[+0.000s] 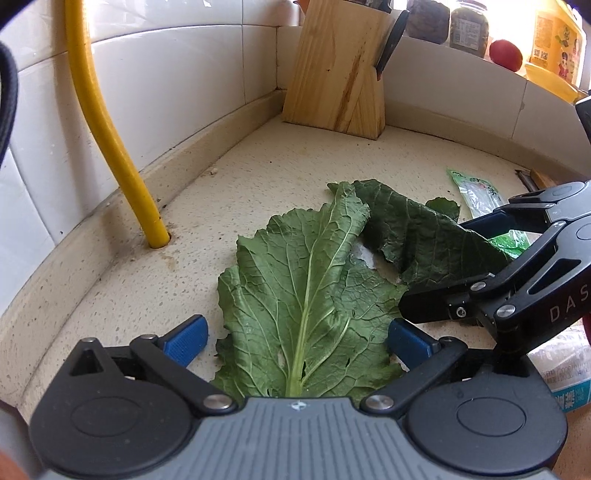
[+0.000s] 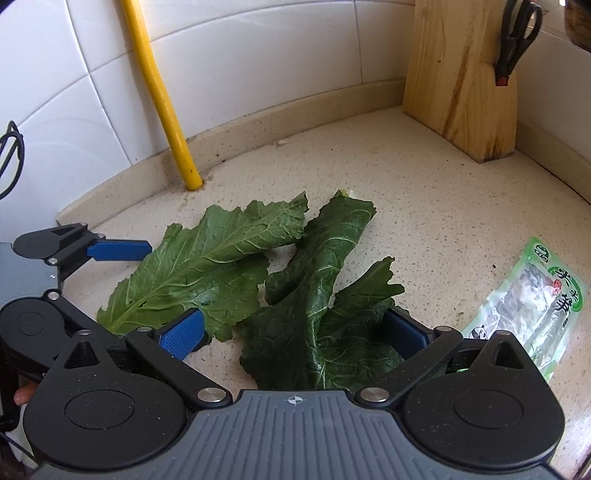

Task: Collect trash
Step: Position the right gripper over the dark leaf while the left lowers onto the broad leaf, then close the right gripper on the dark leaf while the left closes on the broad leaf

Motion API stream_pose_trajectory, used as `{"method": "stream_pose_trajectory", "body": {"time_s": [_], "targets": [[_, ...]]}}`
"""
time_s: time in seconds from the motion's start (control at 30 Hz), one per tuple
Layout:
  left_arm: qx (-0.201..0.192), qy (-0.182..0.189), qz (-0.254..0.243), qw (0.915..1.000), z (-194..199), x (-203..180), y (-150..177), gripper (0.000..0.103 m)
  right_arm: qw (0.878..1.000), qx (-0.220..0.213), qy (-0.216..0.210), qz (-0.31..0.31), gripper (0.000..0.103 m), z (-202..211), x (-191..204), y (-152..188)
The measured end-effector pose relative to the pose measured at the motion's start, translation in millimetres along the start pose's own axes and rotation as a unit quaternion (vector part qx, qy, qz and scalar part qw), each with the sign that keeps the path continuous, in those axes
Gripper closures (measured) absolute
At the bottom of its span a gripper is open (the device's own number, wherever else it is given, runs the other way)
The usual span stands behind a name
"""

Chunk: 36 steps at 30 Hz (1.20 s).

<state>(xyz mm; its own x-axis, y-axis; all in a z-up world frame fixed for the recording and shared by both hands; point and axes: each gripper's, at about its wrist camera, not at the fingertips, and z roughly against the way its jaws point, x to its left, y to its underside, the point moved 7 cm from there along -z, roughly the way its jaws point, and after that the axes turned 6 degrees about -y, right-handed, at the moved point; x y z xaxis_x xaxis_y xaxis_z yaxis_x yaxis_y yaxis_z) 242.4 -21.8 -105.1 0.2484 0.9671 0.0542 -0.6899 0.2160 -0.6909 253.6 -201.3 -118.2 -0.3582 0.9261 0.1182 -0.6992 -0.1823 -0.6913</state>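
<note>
At the far left a yellow hose (image 1: 110, 125) comes down the white tiled wall (image 1: 184, 81) and goes into a hole in the speckled desk (image 1: 207, 206).

Next come the left tongs (image 1: 295, 338). Their blue pads are wide apart, one on each side of the big flat leaf (image 1: 299, 295). The pads are down near the desk. The leaf lies flat between them with its stem end toward the camera, and the tongs are not pinching it.

Just to the right lies a darker leaf (image 2: 317, 295). It is folded and crumpled, and it lies partly on top of the big flat leaf. The right tongs (image 2: 295, 332) are wide open too. This darker leaf lies between their blue pads. The right-hand pad is partly hidden behind the leaf. I cannot tell if a pad touches it. In the left camera the right tongs come in from the right side, with the dark leaf draped between the two black arms.

At the back, in the corner of the wall, stands a wooden knife block (image 2: 461, 77) with black-handled scissors (image 2: 517, 40) hanging on its side.

Farther right a green and clear plastic wrapper (image 2: 532, 306) lies flat on the desk, apart from the leaves. Up on the ledge at the far right sit jars (image 1: 469, 27), a red fruit (image 1: 506, 55) and a yellow bottle (image 1: 554, 44).
</note>
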Motion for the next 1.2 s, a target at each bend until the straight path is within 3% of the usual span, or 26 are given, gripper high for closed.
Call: {"method": "stream_pose_trajectory", "body": {"time_s": [0.2, 0.67, 0.73, 0.8, 0.83, 0.87, 0.9, 0.93, 0.97, 1.07, 1.2], "targets": [[0.001, 0.000, -0.001, 1.0000, 0, 0, 0, 0.001, 1.000, 0.019, 0.003, 0.005, 0.000, -3, 1, -4], [-0.012, -0.002, 0.003, 0.9999, 1, -1, 2, 0.002, 1.000, 0.015, 0.026, 0.000, 0.000, -9, 0, -6], [-0.016, -0.001, -0.001, 0.9999, 3, -5, 1, 0.006, 1.000, 0.008, 0.027, 0.007, 0.000, -9, 1, -5], [-0.014, 0.004, -0.005, 0.9999, 7, -9, 0, 0.022, 1.000, 0.006, 0.028, 0.007, 0.003, -7, -1, -5], [-0.012, 0.010, -0.010, 0.9998, 9, -13, -1, 0.030, 0.999, 0.009, 0.035, 0.011, 0.012, -6, -1, -6], [-0.011, 0.020, -0.020, 0.9995, 13, -18, -2, 0.044, 0.998, 0.010, 0.052, 0.022, 0.036, -4, -1, -7], [-0.009, 0.025, -0.026, 0.9993, 15, -21, -2, 0.055, 0.997, 0.010, 0.070, 0.032, 0.049, -2, -3, -8], [-0.007, 0.030, -0.029, 0.9991, 16, -23, -3, 0.059, 0.996, 0.014, 0.079, 0.031, 0.063, 0, -6, -10], [-0.003, 0.034, -0.028, 0.9990, 17, -25, -4, 0.067, 0.997, 0.016, 0.072, 0.018, 0.072, 2, -10, -11], [0.007, 0.043, -0.018, 0.9989, 17, -27, -8, 0.090, 0.998, 0.013, 0.052, -0.033, 0.086, 6, -24, -13], [0.015, 0.048, 0.006, 0.9987, 16, -23, -10, 0.098, 0.998, 0.003, 0.034, -0.056, 0.089, 15, -26, -9]]}}
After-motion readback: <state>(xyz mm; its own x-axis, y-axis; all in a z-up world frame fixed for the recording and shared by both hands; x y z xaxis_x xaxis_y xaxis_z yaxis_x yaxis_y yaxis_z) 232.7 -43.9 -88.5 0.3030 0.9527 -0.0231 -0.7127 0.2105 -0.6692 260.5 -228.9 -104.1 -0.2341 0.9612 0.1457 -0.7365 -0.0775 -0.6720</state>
